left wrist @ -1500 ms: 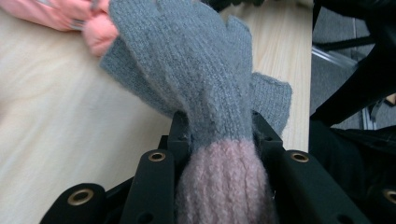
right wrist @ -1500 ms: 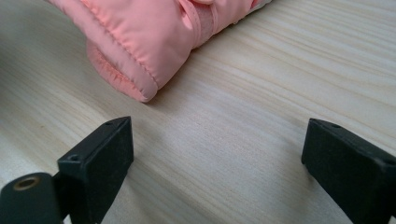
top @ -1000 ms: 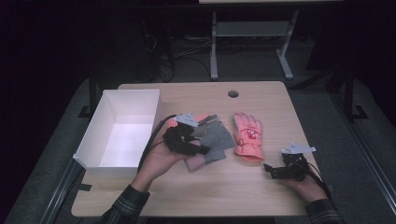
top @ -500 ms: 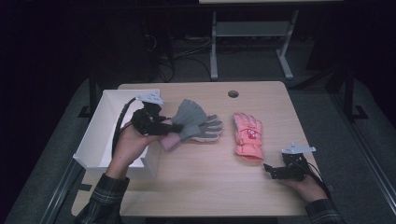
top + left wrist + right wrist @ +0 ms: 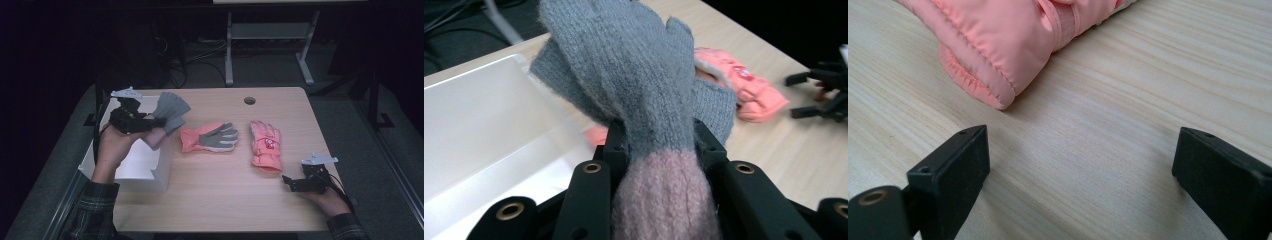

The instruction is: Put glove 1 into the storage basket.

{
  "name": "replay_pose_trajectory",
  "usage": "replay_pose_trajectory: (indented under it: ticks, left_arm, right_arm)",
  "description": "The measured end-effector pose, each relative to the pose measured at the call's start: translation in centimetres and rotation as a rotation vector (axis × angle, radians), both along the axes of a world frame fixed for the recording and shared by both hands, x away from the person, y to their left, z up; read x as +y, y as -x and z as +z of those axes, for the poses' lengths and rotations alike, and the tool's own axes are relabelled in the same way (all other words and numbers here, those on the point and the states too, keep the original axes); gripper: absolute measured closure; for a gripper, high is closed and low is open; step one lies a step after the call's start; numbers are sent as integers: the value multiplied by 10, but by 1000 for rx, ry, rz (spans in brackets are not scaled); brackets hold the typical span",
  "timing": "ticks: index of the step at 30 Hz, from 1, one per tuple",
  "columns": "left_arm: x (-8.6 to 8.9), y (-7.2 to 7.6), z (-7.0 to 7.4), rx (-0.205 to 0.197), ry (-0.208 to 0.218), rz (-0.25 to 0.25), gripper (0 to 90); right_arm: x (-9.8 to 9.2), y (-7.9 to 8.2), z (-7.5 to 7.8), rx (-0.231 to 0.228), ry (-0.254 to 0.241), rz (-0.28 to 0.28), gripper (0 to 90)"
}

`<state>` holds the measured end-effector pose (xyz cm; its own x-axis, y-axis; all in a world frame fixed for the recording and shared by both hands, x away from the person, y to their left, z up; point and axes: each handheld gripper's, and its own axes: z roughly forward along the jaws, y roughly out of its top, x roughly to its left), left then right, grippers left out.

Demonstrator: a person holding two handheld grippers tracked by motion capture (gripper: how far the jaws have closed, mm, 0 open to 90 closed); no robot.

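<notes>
left gripper: held up off the table over the white bin's far end, near the table's far left corner; jaws clamped on the grey knit glove at the seam where grey meets pink cuff, one jaw on each side.
grey knit glove: hangs in the air from the left gripper, touching nothing else; fingers fan out toward the far edge and right; pink cuff sits back between the jaws in the left gripper view.
white bin: on the table's left edge, long side along that edge; inside looks bare where visible.
orange glove, grey palm: flat on the table, middle of it, just right of the bin; palm up, fingers pointing right.
orange glove, logo side up: flat on the table right of centre, fingers toward the far edge, cuff toward the near edge; near the other orange glove, not touching.
right gripper: low at the near right corner of the table, held in the person's hand; jaws wide apart, nothing between them, bare wood under them.
cuff gap: the logo glove's cuff lies just ahead of the right gripper's jaws, apart from them.
table: light wood, cable hole near the far edge.
</notes>
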<state>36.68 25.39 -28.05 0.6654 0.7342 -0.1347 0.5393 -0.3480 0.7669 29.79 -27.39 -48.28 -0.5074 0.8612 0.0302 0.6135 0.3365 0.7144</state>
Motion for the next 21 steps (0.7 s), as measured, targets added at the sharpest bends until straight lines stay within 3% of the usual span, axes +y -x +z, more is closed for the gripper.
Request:
replay_pose_trajectory:
  ticks: [10, 15, 21]
  left_arm:
    - [40, -9, -16, 7, -21, 167, 672]
    - [53, -16, -35, 27, -38, 253, 671]
    - [66, -25, -62, 67, -52, 303, 670]
  right_arm:
    - [0, 0, 0, 0, 1, 0, 78]
    - [0, 0, 0, 0, 1, 1, 78]
    - [0, 0, 0, 0, 1, 1, 78]
